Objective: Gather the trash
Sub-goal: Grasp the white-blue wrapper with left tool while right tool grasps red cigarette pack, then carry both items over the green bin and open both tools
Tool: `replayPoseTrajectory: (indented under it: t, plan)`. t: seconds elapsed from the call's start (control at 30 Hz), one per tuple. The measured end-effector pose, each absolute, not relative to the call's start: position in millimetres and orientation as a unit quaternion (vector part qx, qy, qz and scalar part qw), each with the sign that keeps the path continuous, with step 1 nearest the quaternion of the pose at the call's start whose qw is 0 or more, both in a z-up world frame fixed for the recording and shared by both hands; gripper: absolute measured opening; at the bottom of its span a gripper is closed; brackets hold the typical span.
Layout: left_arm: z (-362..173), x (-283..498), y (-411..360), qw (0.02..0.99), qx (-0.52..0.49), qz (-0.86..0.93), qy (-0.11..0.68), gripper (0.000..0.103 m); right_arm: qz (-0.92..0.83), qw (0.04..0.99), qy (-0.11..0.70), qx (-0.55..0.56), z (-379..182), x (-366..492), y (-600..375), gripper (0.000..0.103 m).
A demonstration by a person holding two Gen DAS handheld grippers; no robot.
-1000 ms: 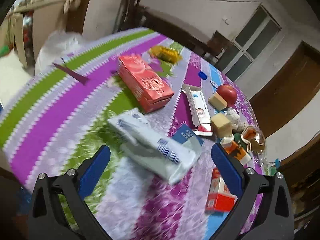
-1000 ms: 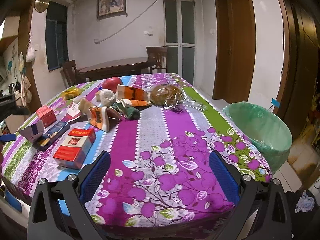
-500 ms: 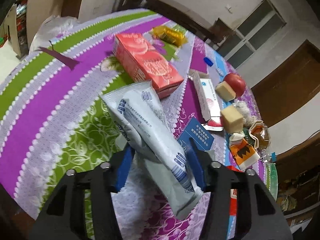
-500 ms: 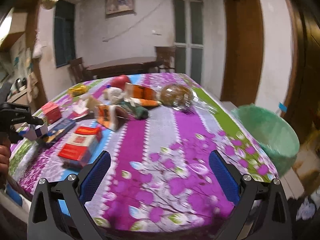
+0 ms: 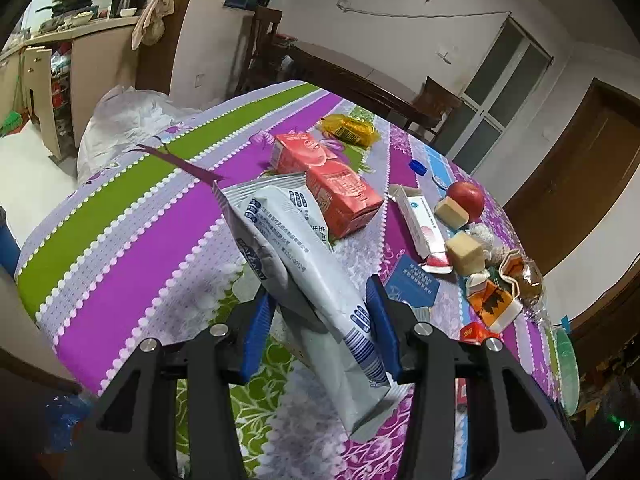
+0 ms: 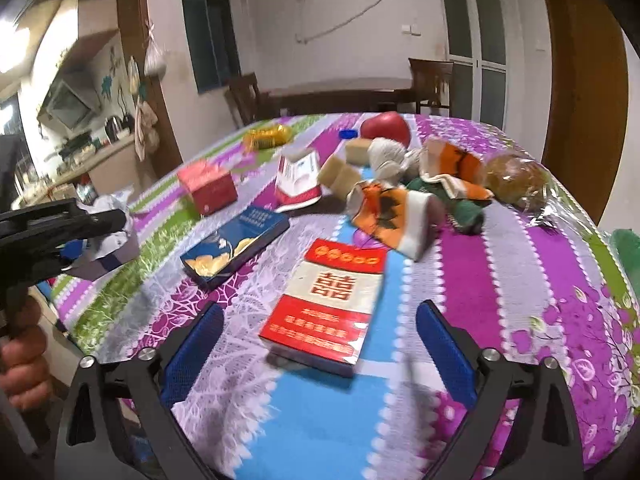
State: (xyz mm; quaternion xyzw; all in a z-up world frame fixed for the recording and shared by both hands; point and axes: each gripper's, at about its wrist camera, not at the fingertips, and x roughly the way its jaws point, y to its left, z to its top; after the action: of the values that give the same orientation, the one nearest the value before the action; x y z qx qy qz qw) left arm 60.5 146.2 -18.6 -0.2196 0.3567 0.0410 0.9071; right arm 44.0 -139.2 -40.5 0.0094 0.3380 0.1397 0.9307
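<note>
- Left wrist view: my left gripper (image 5: 320, 320) has just been closing, and its blue pads now pinch a white and grey snack wrapper (image 5: 304, 264) between them. The wrapper sticks out ahead of the fingers and looks lifted off the striped tablecloth (image 5: 132, 216).
- Ahead of that gripper lies a pink carton (image 5: 324, 184), and beyond it a yellow packet (image 5: 352, 130). To the right of the carton are a white box (image 5: 420, 220), tan blocks (image 5: 464, 252), a red apple (image 5: 466, 196) and an orange wrapper (image 5: 492, 300).
- In the right wrist view my right gripper (image 6: 320, 344) stands spread wide with nothing between the jaws. It has begun to narrow a little.
- Just ahead of it, between the two fingers, lies a red and white cigarette pack (image 6: 328, 300) flat on the cloth. A blue box (image 6: 236, 244) lies ahead to the left, and crumpled orange wrappers (image 6: 400, 208) further ahead.
- At the far right edge I can see a sliver of the green bin (image 6: 628, 248), well off to the side of the right gripper.
- My reading: the job is in its early part. One wrapper is in hand but not yet binned, and nearly everything else sits on the table.
- The pack looks like the right gripper's likely next pick.
</note>
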Motion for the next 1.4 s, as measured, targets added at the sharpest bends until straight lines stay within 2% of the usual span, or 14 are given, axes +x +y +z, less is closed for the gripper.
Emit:
replayPoseTrajectory:
  t: [0.2, 0.33, 0.87, 1.4]
  plan:
    - [-22, 58, 144, 0.909, -0.209, 0.027, 0.358, 0.045, 0.104, 0.92, 0.377, -0.01, -61, 58, -127, 0.067]
    - [-23, 59, 139, 0.911, -0.203, 0.021, 0.358, 0.045, 0.104, 0.922, 0.372, 0.0, -62, 59, -134, 0.059]
    - [-10, 72, 83, 0.914, -0.162, -0.051, 0.37, 0.045, 0.079, 0.963, 0.258, 0.0, -11, 12, -196, 0.057]
    - [27, 121, -90, 0.922, -0.03, -0.176, 0.343, 0.045, -0.062, 0.982, 0.176, -0.01, 48, -2, -328, 0.057]
